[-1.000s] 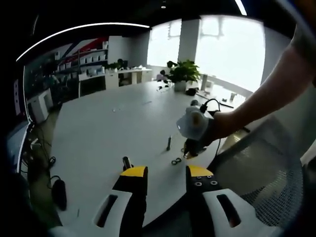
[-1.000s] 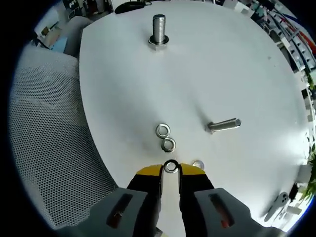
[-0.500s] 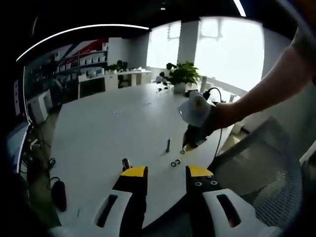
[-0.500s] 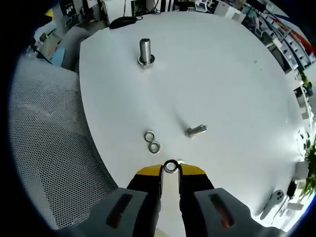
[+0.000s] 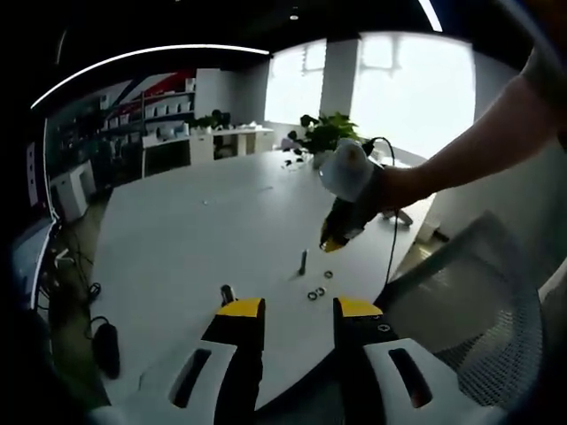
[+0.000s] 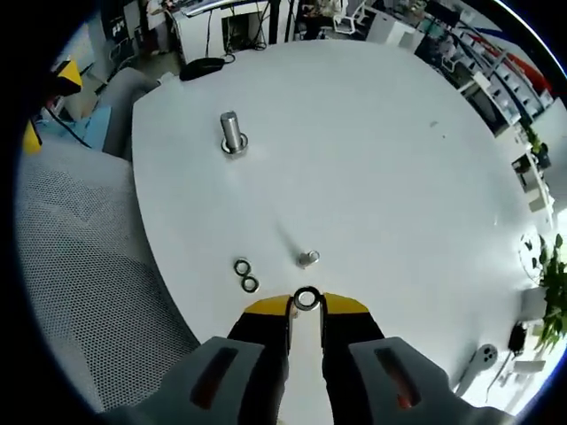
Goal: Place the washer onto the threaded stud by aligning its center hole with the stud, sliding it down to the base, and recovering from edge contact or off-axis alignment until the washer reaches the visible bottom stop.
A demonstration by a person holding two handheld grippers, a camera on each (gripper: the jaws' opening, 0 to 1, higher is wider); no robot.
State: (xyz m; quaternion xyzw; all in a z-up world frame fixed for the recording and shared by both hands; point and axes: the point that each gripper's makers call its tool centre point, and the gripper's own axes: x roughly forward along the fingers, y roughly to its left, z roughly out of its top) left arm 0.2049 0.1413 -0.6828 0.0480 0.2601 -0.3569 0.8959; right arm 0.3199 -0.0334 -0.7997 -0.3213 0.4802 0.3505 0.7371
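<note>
My right gripper (image 6: 306,301) is shut on a steel washer (image 6: 306,298), held flat between its yellow tips high above the white table (image 6: 381,150). Far ahead, near the table's edge, the threaded stud (image 6: 232,133) stands upright on its base. A second bolt (image 6: 307,258) stands just beyond the held washer. Two loose washers (image 6: 245,275) lie left of that bolt. In the left gripper view, a gloved hand holds the right gripper (image 5: 335,239) in the air over the bolt (image 5: 302,261) and loose washers (image 5: 315,292). My left gripper (image 5: 299,310) is open and empty, with the stud (image 5: 227,294) just beyond its left jaw.
A grey mesh chair (image 6: 80,266) sits tight against the table's near edge, also seen as the chair (image 5: 478,301) at the right. A black object (image 6: 202,64) lies past the stud at the far rim. A potted plant (image 5: 323,133) stands at the table's far end.
My right gripper has risen well above the table with the washer still in it, so the stud, bolt and loose washers look smaller. My left gripper has stayed put.
</note>
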